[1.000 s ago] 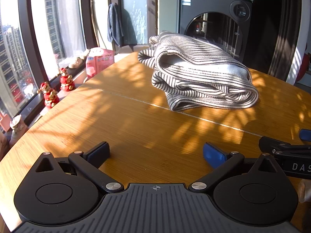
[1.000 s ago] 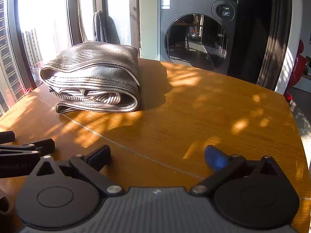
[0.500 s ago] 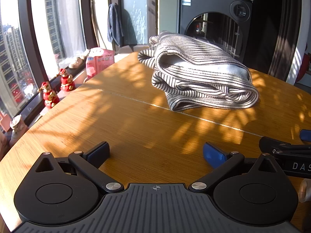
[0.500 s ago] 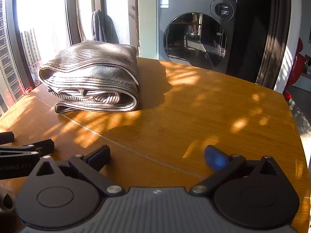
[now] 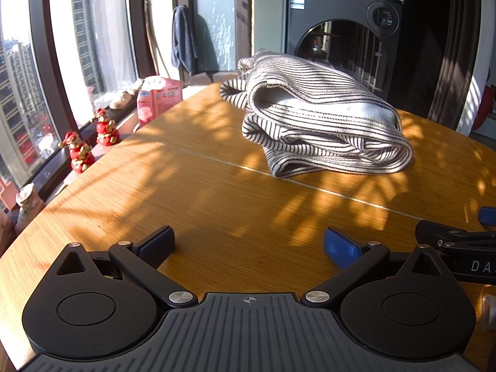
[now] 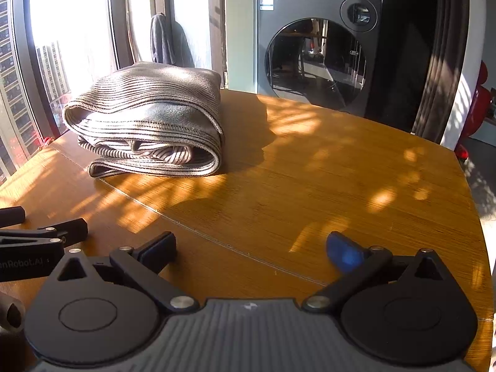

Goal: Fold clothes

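While both grippers (image 5: pixel 248 243) (image 6: pixel 251 245) hover spread, the striped garment (image 5: pixel 316 121) lies folded.

A wooden counter (image 5: pixel 192 204) carries dappled sunlight, with a thin seam running across it. Beyond its far edge stands a grey washing machine (image 6: pixel 319 59) with a round glass door. Past the left edge, on the window sill, stand two red figurines (image 5: pixel 79 152) and a pink carton (image 5: pixel 158 99). A dark cloth (image 5: pixel 184 40) hangs by the window frame. Dark curtains (image 6: pixel 434 49) hang beyond the far right corner.
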Tool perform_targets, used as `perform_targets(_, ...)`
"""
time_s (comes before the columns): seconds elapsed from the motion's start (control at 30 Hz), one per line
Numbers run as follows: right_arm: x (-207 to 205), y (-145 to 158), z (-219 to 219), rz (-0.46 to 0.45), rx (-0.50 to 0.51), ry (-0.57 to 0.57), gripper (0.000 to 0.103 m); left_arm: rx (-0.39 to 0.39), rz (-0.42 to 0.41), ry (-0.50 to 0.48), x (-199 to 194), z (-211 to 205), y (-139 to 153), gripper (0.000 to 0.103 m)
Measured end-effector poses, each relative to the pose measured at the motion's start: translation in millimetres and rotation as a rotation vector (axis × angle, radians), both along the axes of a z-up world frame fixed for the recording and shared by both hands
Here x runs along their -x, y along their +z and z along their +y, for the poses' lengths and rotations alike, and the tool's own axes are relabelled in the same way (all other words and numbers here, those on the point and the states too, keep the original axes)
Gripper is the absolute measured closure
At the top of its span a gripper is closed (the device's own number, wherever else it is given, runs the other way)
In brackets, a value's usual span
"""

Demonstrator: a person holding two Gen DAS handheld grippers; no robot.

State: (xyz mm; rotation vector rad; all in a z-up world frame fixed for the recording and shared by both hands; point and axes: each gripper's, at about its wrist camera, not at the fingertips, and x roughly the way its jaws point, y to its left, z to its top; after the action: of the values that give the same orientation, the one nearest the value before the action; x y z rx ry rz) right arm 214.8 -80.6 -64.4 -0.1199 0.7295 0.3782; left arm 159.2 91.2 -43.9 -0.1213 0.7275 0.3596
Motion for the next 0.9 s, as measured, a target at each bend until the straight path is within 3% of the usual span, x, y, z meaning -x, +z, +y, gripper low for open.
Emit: perform_targets(0.9,3.3,2.3,2.6,0.022,0.011,-0.02,0.0,0.0,0.0,0.0,-0.2,-0.5,-0.2,0.0)
